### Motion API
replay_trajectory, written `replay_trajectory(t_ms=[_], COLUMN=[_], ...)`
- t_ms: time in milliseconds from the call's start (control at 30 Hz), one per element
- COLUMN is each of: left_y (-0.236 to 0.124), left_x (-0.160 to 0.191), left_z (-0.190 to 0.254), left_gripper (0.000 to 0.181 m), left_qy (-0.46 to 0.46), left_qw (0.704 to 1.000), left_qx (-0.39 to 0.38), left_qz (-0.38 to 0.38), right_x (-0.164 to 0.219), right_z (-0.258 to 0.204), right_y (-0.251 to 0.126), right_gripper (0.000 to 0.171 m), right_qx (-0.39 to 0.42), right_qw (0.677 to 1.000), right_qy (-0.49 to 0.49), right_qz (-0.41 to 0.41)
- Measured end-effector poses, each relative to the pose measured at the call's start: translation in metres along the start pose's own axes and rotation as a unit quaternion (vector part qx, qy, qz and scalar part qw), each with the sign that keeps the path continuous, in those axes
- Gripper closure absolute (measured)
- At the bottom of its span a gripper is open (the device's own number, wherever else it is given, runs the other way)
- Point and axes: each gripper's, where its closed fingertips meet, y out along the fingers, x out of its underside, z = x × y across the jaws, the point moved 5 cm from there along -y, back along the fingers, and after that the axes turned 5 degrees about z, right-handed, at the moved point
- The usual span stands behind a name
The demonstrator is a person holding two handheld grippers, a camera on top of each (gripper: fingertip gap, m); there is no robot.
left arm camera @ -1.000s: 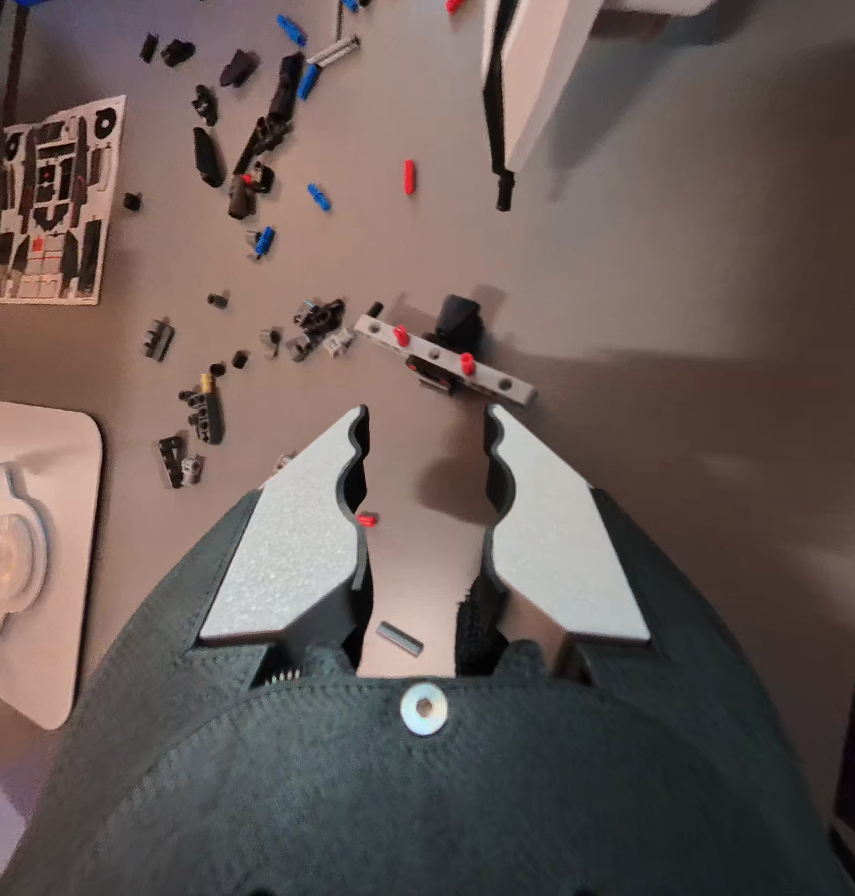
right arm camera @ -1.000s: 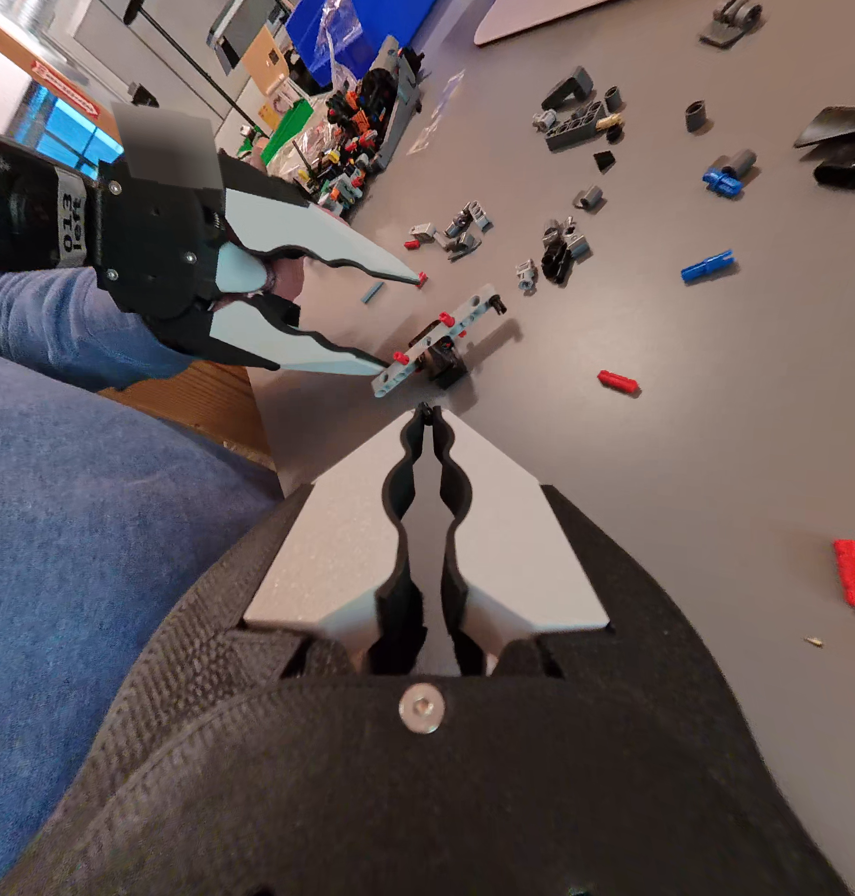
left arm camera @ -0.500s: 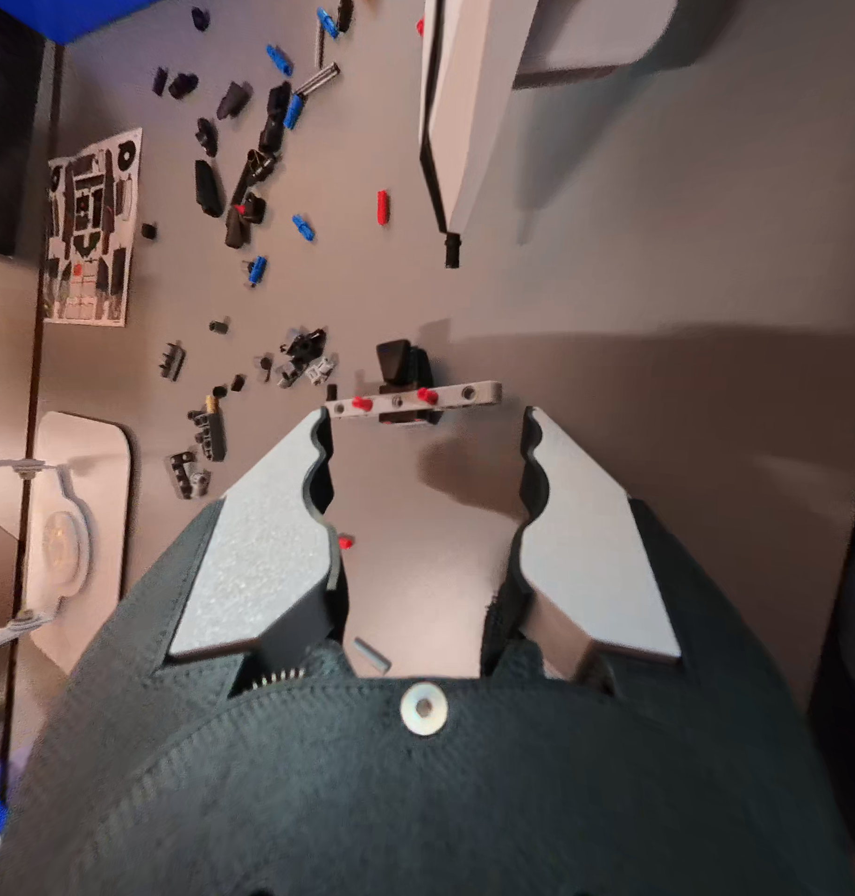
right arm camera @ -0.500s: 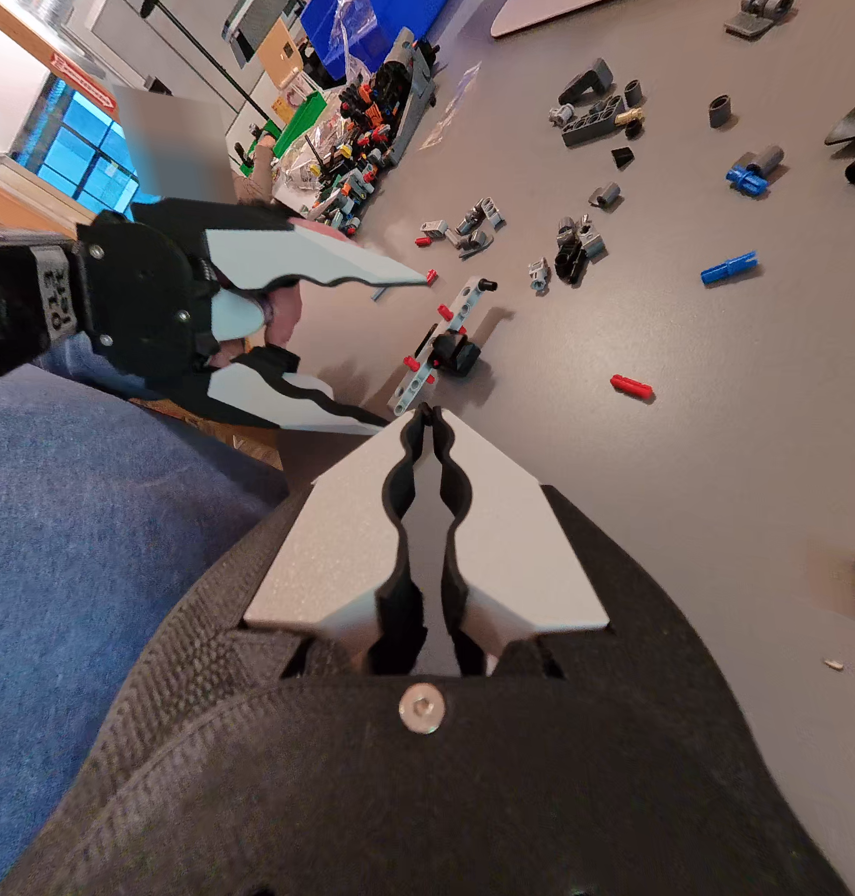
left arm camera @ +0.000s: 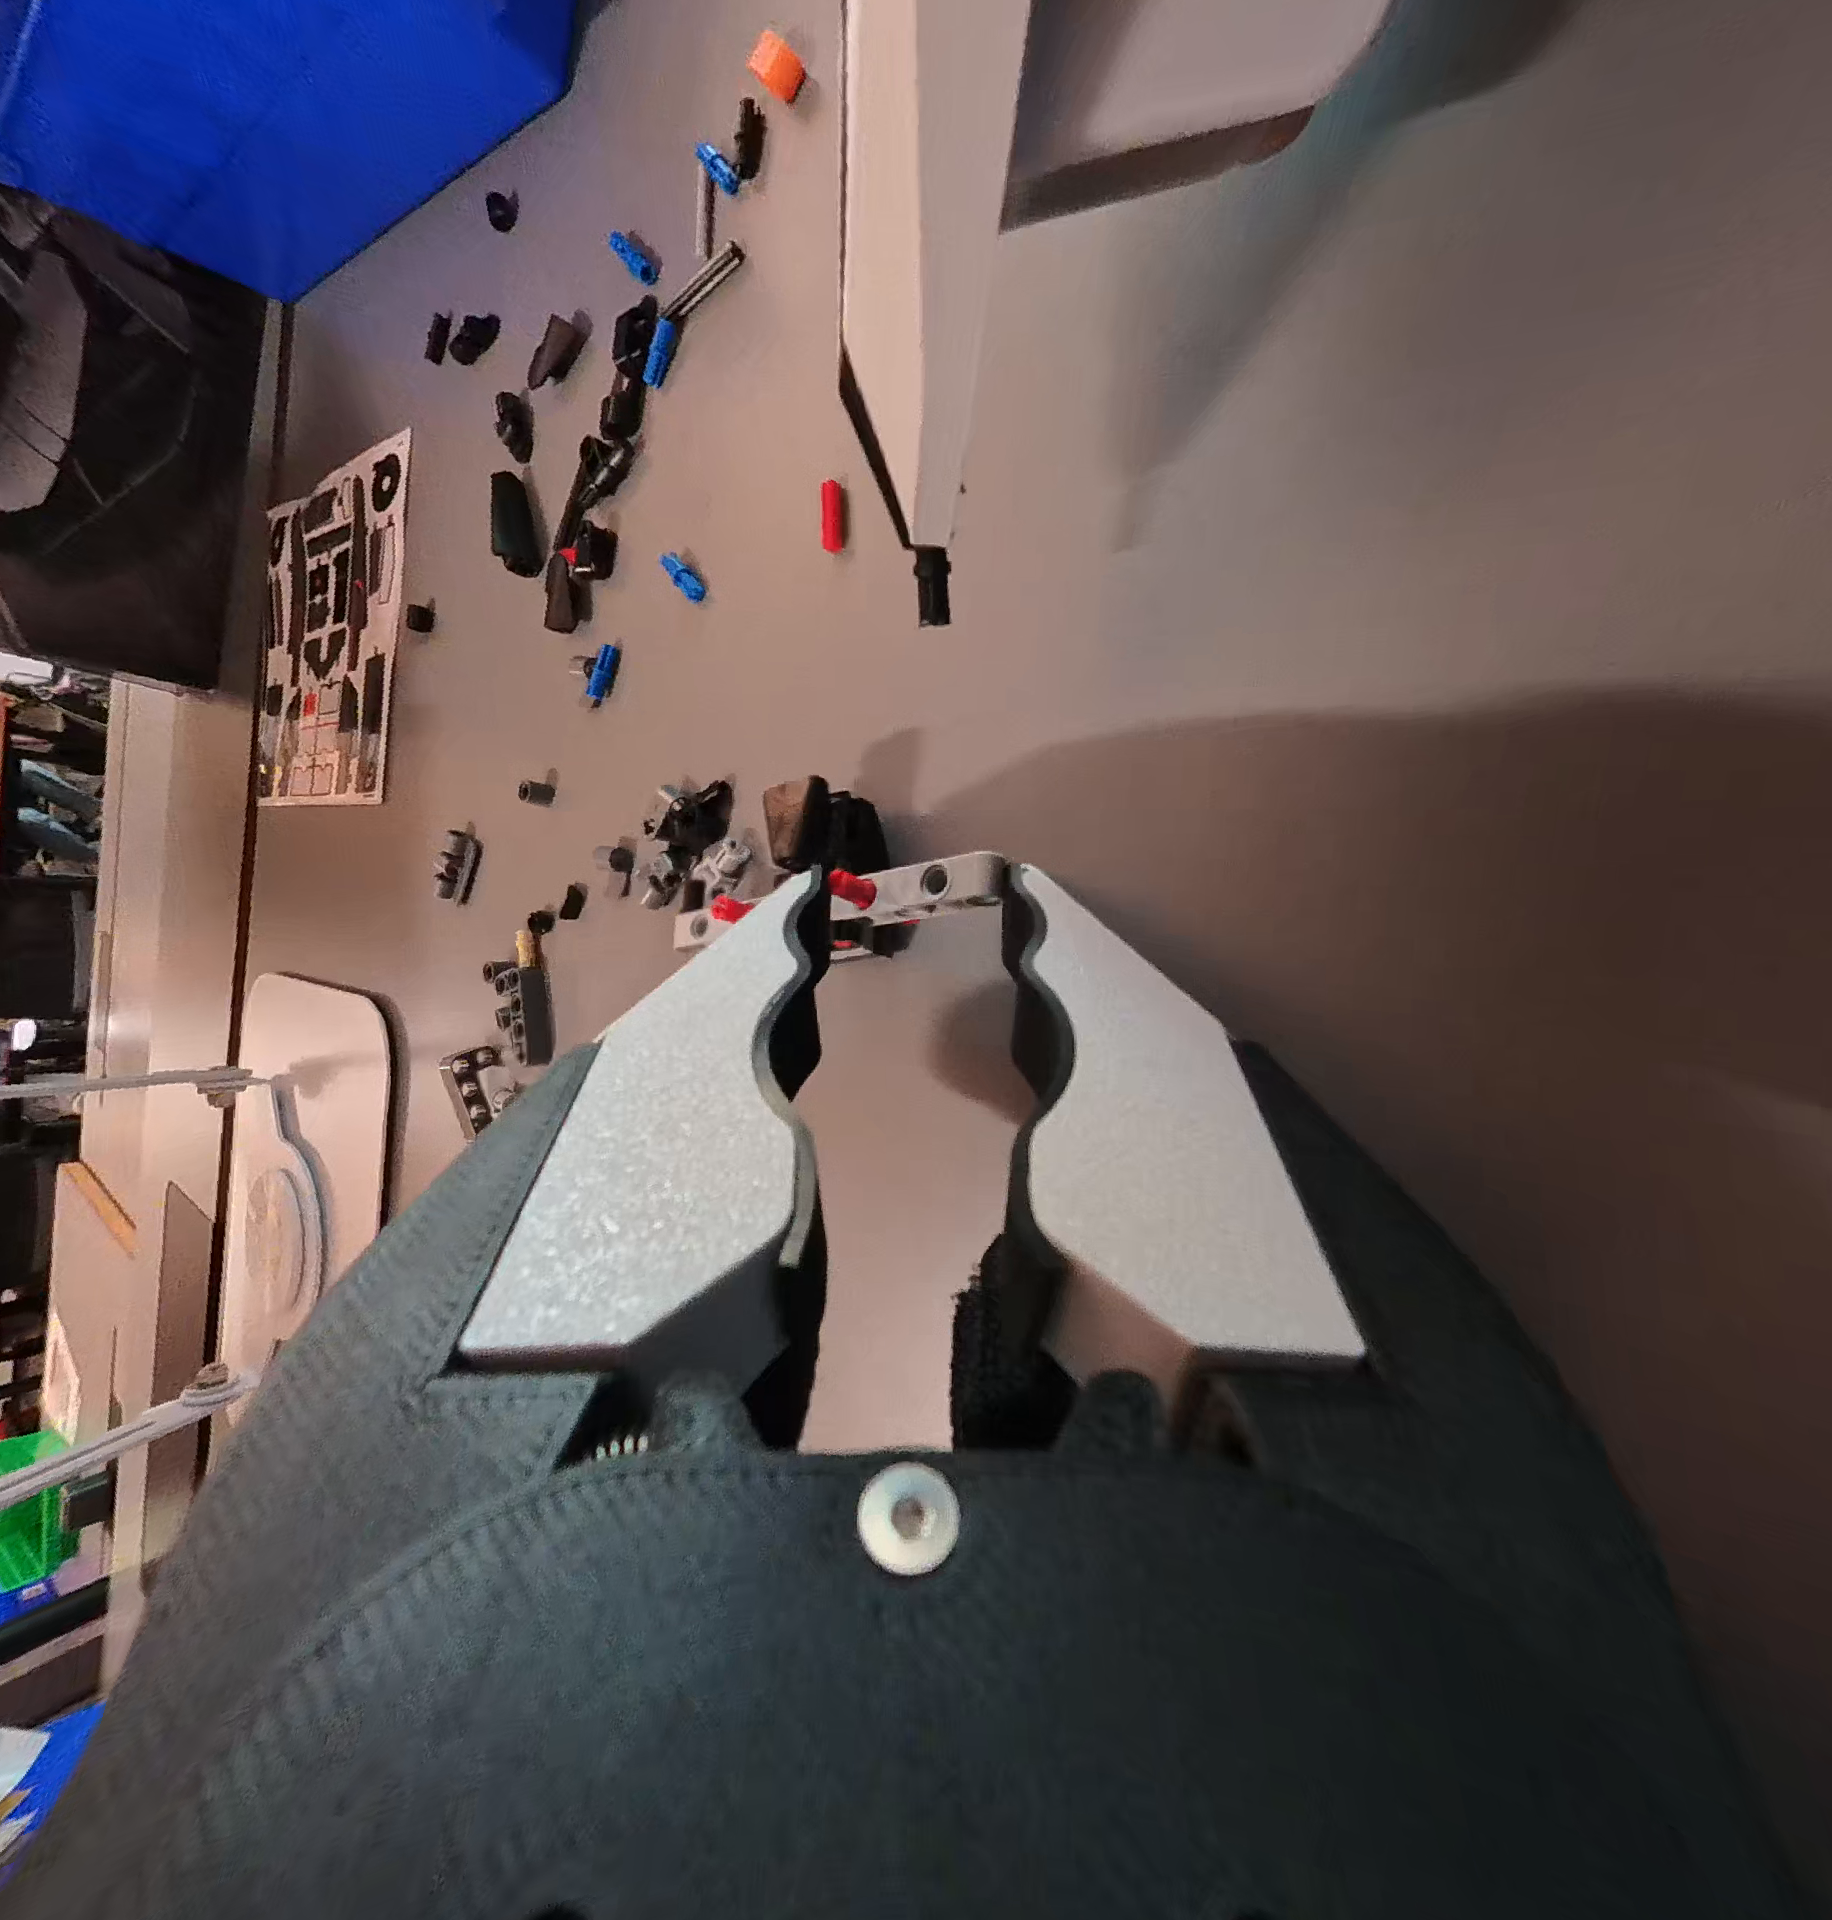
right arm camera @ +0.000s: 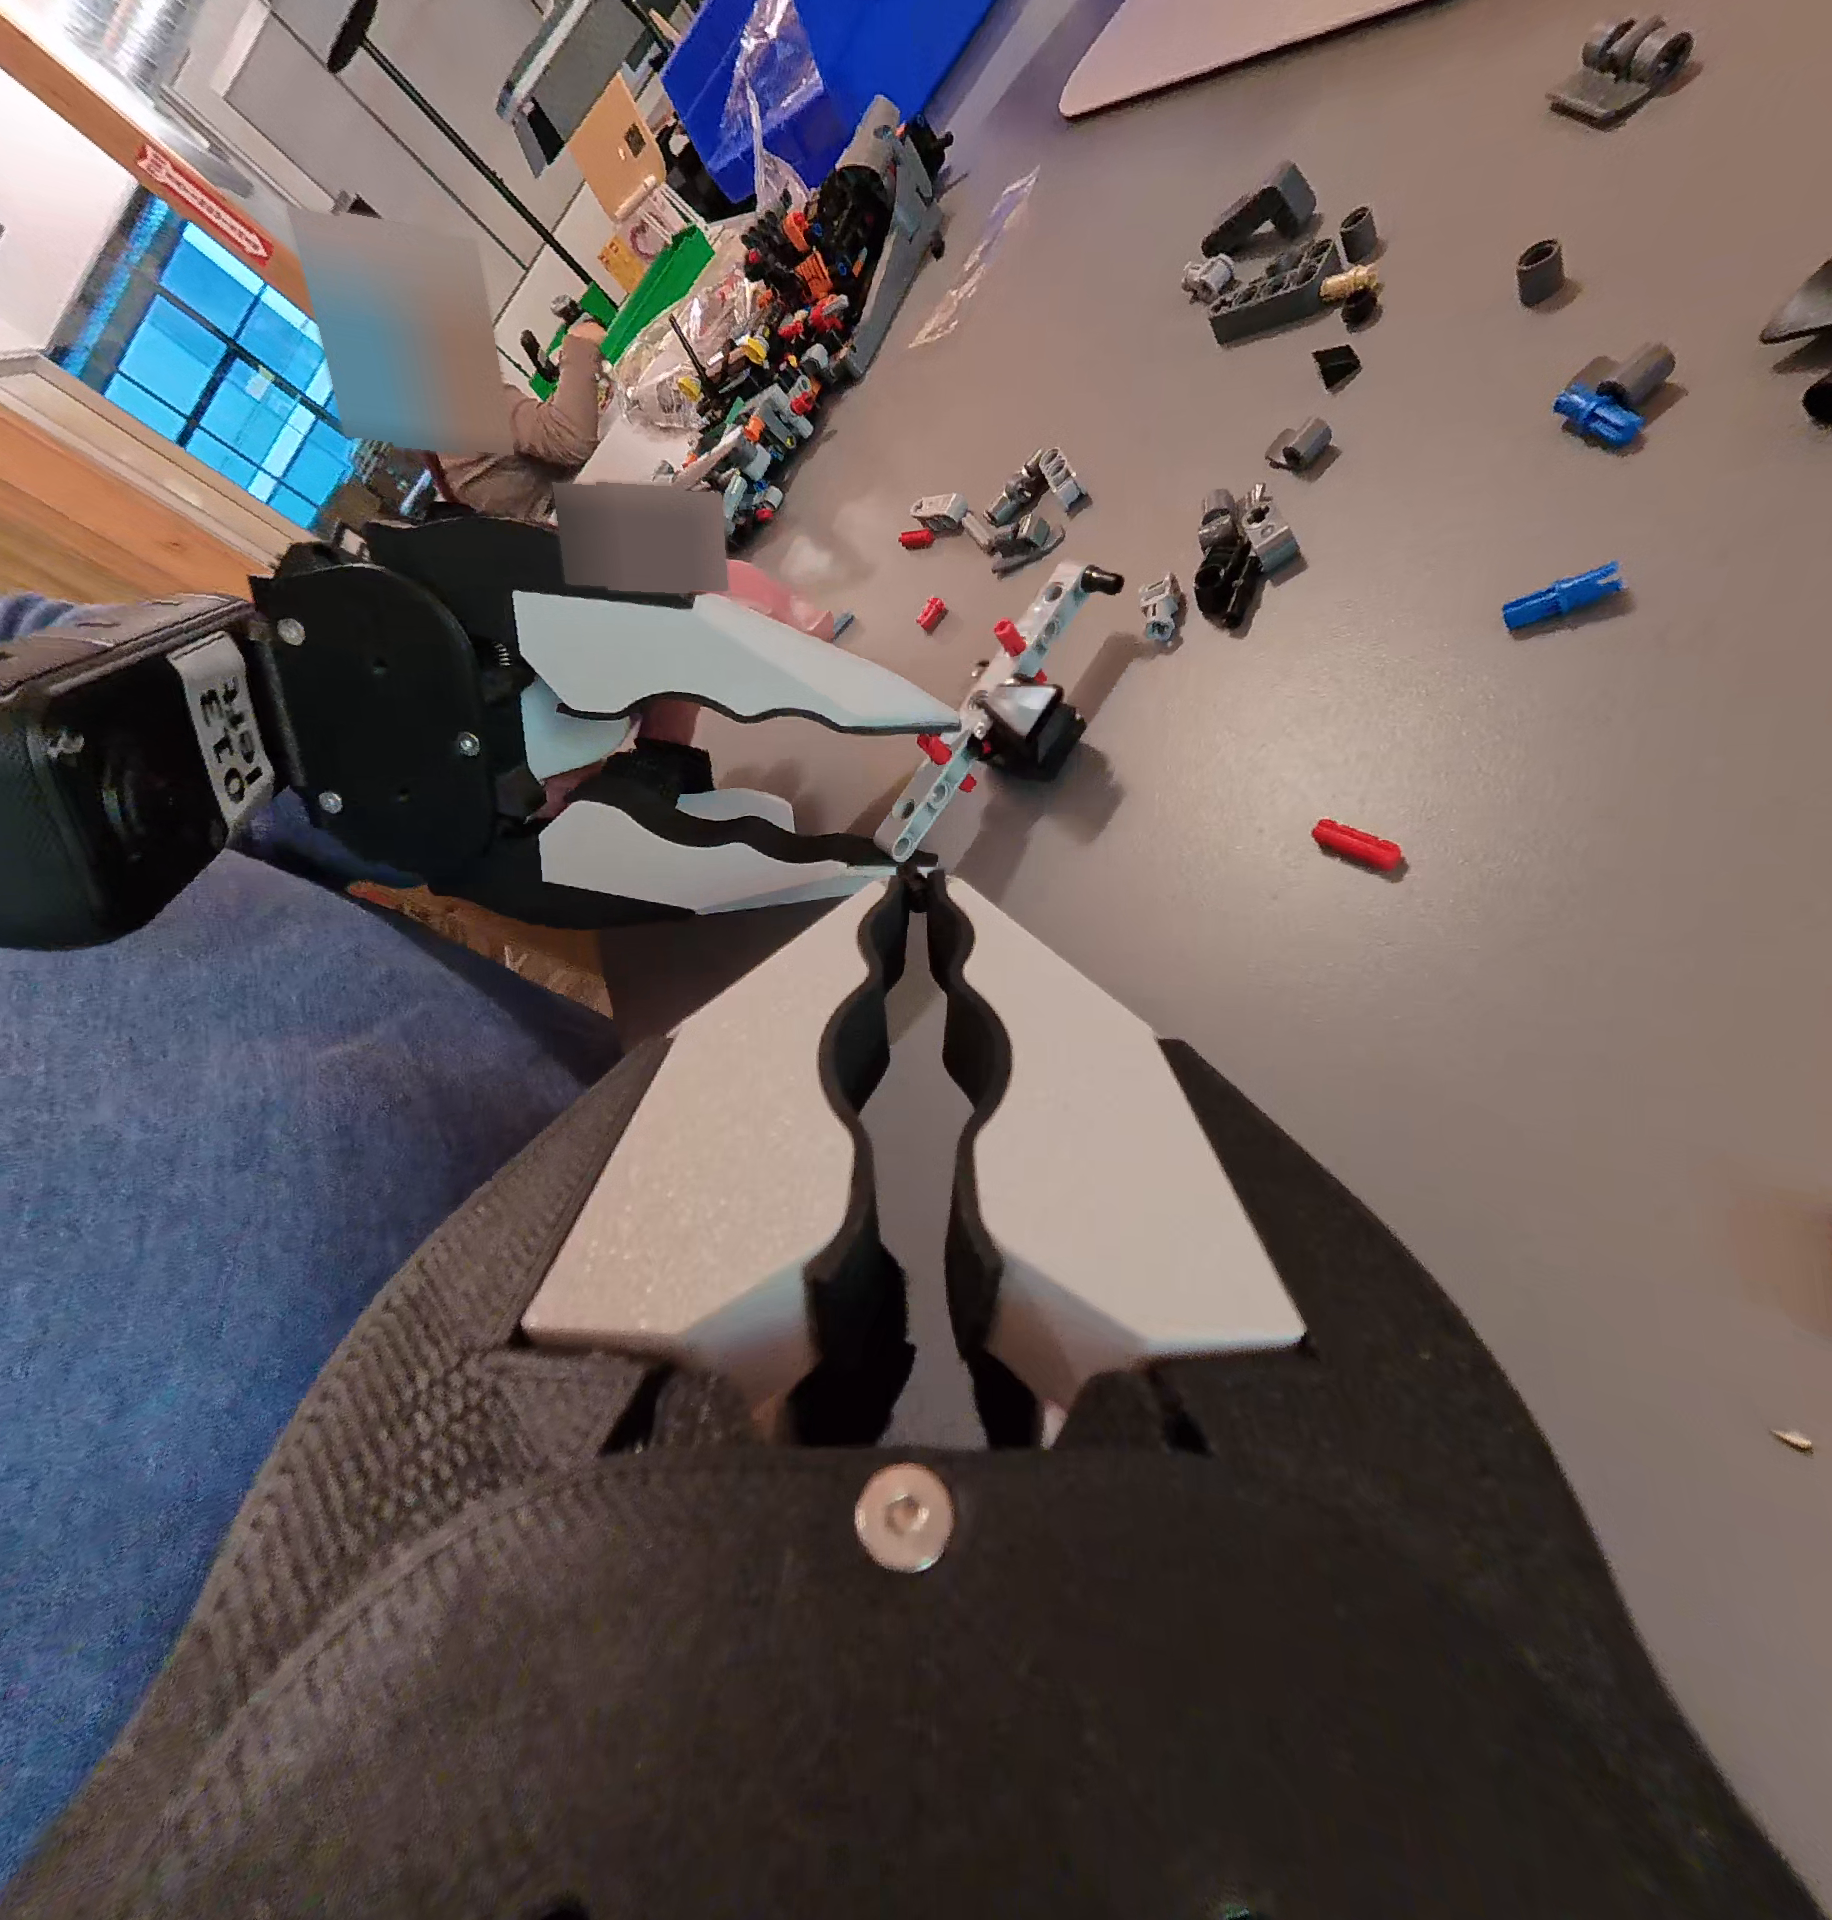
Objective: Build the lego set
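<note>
A grey beam with red pins (left arm camera: 933, 883) and a black piece (left arm camera: 813, 821) fixed to it lies on the grey table. My left gripper (left arm camera: 914, 881) is open, its tips astride the beam's right part; the left finger covers the beam's middle. In the right wrist view the beam (right arm camera: 1037, 634) runs away from me, with the left gripper (right arm camera: 938, 790) around its near half. My right gripper (right arm camera: 917, 883) is shut on a small black pin (right arm camera: 919, 880), just short of the beam's near end. The left wrist view shows it higher up (left arm camera: 922, 436) with the pin (left arm camera: 931, 587) at its tip.
Loose black, grey and blue parts (left arm camera: 600, 488) lie scattered to the left with a sticker sheet (left arm camera: 335, 623), a blue box (left arm camera: 268, 135) and a white pad (left arm camera: 309, 1143). A red pin (right arm camera: 1353, 842) and a blue pin (right arm camera: 1561, 597) lie right of the beam. A person's blue-clad leg (right arm camera: 164, 1195) is at the table edge. Left tips to right tips: about 6 cm.
My left gripper has moved forward onto the beam and its jaws have narrowed around it. The beam has turned on the table. My right gripper stays shut on the pin, now near the beam's end.
</note>
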Motion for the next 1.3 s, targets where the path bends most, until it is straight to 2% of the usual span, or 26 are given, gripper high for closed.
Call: replay_trajectory(t_ms=[133, 200, 333, 600, 1300], left_y=[-0.006, -0.011, -0.02, -0.022, -0.02], left_x=[-0.003, -0.004, -0.006, 0.005, 0.015], left_z=[-0.008, -0.015, -0.022, -0.015, -0.015], left_gripper=[0.15, 0.15, 0.15, 0.15, 0.151], left_qy=[-0.051, -0.109, -0.171, -0.237, -0.257], left_qw=[0.998, 0.991, 0.977, 0.959, 0.951], left_qx=[-0.002, 0.01, 0.031, 0.047, 0.084], left_qz=[0.04, 0.072, 0.124, 0.146, 0.15], right_x=[-0.005, -0.01, -0.014, -0.012, -0.009], right_z=[-0.004, -0.009, -0.016, -0.019, -0.021], right_y=[0.004, 0.007, 0.017, 0.032, 0.046], right_gripper=[0.171, 0.171, 0.171, 0.17, 0.171], right_qx=[-0.018, -0.042, -0.065, -0.071, -0.081], right_qw=[1.0, 0.999, 0.997, 0.997, 0.993], right_qy=[0.004, 0.011, -0.002, -0.02, -0.07], right_qz=[0.013, 0.032, 0.037, 0.005, -0.046])
